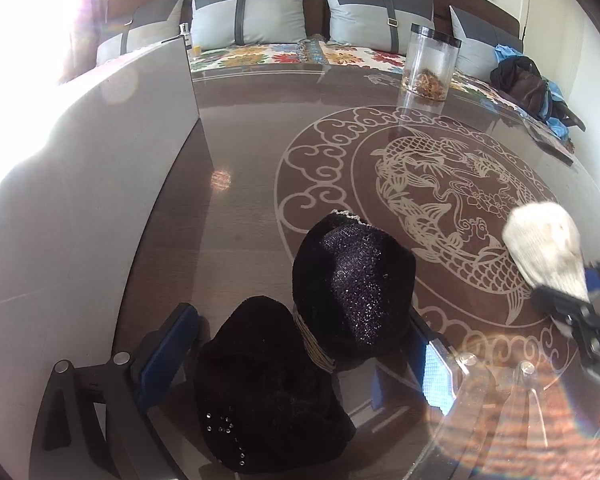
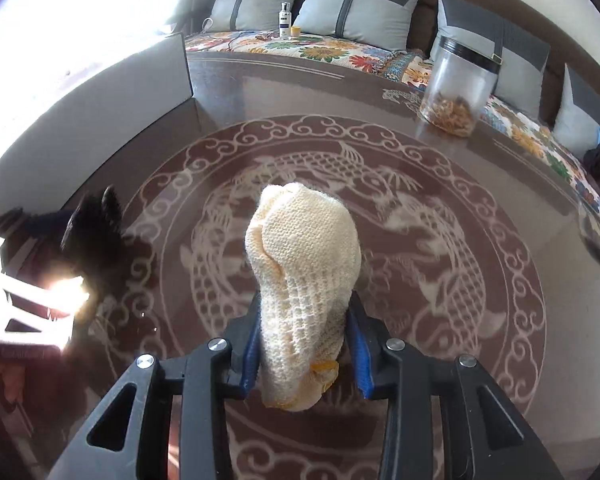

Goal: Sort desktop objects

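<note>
While the right gripper [image 2: 305, 344], tilted downward, pinches the cream knitted item [image 2: 304, 264] pointing away above the table [image 2: 500, 240], the left gripper [image 1: 300, 344] seems open around a black fabric bundle [image 1: 312, 320].

free: table centre [image 2: 440, 184] | blocked: jar [image 2: 456, 92] far-right, panel [image 2: 112, 92] left

Glass table [image 1: 260, 152], fish motif: clear jar [image 1: 430, 64], black cloth [image 1: 312, 332]

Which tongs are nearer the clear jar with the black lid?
Right, narrowly. The right tongs, clamped on the cream knit piece, sit mid-table below the jar. The left tongs, around the black fabric, sit further back.
</note>
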The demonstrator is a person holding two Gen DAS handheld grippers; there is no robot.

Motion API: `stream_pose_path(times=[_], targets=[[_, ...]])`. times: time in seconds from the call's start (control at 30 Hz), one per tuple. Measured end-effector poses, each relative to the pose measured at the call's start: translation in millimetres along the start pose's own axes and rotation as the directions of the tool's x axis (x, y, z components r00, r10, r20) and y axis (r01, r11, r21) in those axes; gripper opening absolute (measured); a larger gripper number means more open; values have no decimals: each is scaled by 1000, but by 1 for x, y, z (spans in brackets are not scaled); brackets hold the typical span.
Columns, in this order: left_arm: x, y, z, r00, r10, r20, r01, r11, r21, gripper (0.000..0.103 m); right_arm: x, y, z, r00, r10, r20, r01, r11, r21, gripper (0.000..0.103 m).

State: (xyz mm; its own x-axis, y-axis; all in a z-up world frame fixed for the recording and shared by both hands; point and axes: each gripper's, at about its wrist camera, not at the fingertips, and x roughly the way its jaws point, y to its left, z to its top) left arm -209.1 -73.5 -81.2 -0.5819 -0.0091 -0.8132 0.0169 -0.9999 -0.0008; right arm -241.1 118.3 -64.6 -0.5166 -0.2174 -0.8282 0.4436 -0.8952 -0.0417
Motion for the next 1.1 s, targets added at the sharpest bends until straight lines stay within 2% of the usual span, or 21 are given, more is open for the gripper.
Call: stream_pose_path(times=[0.07,0.13,0.17,0.23,0.33,0.37,0.4,0.47,0.5,0.53,0.67,0.77,0.9,0.97,1.1], targets=[[-3,-2,-1,1000,2,10,-2,1000,3,90,-30,-4,-45,999,38,13,-39,997,65,38],[-8,-6,-6,999,-10,32,9,1000,23,68,-53,-6,-83,996,85,36,-89,989,121,38],[-11,-9,-10,999,-11,37,10,1000,24,66,-63,-8,-98,994,102,50,-108,984,143,38],[-20,-17,-21,999,-21,39,20,999,25,63,-75,-12,-117,995,80,53,-89,977,195,39],[-36,-34,-44,999,-30,40,28,998,51,63,-83,-29,-124,997,41,63,-59,946,318,42],[-41,-38,-50,999,-28,40,26,998,54,63,-83,-32,-124,998,14,66,-36,943,331,47],[-44,-39,-55,999,-23,39,21,999,50,65,-84,-32,-123,998,-16,62,-6,944,330,57],[-45,-39,-59,1000,-9,19,8,1000,26,82,-84,-31,-119,997,-51,65,28,950,311,71],[-43,-38,-59,1000,-3,-3,3,1000,13,97,-84,-29,-119,996,-62,67,39,953,299,76],[-41,-35,-59,1000,-8,-9,8,1000,9,100,-84,-27,-119,996,-70,63,49,957,287,77],[-39,-38,-60,1000,-13,-15,14,1000,25,103,-80,-9,-127,995,-99,30,91,974,209,80],[-39,-39,-60,1000,-13,-15,14,1000,26,103,-79,2,-127,987,-152,49,144,979,148,89],[-39,-38,-61,1000,-17,-15,18,999,27,103,-75,-5,-126,988,-153,24,146,971,188,101],[-39,-38,-60,1000,-17,-14,18,999,26,103,-73,-14,-126,993,-116,13,110,967,229,103],[-39,-38,-60,1000,-17,-14,18,999,26,103,-72,-12,-127,992,-126,9,121,968,220,103]])
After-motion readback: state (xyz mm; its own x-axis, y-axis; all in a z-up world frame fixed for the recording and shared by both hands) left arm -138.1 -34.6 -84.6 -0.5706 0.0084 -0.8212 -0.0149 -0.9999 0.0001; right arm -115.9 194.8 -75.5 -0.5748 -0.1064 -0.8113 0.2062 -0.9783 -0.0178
